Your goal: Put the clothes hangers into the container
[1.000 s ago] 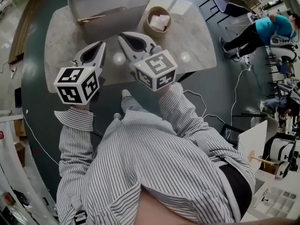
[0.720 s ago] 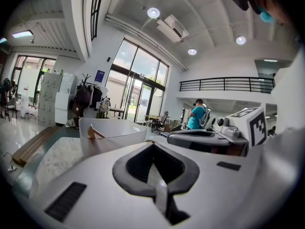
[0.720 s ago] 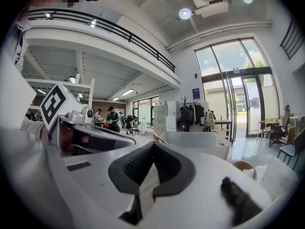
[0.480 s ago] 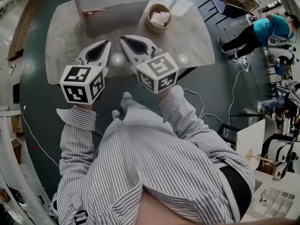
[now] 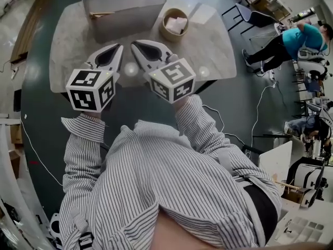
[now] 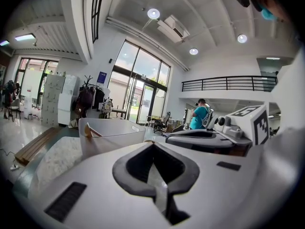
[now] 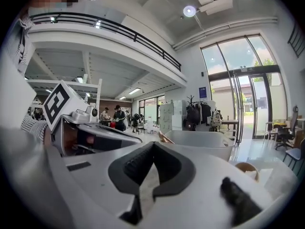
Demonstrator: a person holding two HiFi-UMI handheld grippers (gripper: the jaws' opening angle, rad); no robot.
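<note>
the left gripper (image 5: 117, 48) and right gripper (image 5: 135, 44) hover side by side over the near part of the desk (image 5: 208, 43), each with its jaws pressed together on nothing. a wooden clothes hanger (image 5: 101, 15) lies inside the grey container (image 5: 136, 22) at the far side, just left of a round bowl (image 5: 167, 33).

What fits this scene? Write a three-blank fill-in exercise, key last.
The translucent grey plastic container holds one wooden clothes ____.
The left tongs and right tongs are both ____ and empty.
The round wooden bowl stands on the container's ____ side.
Missing: hanger; shut; right.
</note>
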